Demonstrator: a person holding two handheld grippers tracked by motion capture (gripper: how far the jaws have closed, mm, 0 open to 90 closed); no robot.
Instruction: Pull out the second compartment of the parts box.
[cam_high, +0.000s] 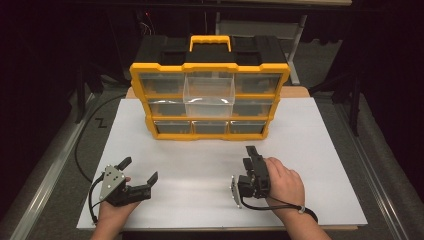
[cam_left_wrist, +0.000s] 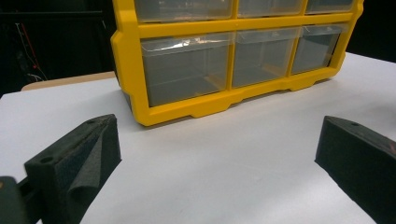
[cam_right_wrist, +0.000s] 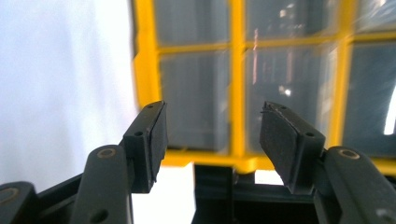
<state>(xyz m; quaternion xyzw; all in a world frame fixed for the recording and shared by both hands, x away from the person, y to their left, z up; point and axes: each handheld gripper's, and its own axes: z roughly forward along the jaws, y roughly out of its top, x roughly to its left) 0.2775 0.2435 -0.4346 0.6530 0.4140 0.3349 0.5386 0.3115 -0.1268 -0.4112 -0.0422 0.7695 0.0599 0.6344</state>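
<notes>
Right hand-held gripper (cam_right_wrist: 210, 135) gapes empty, facing yellow organizer (cam_right_wrist: 238, 93).

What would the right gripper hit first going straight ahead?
Likely the organizer: the right gripper, fingers open and empty, faces its drawers. Only bare table lies between; which drawer is unclear.
</notes>
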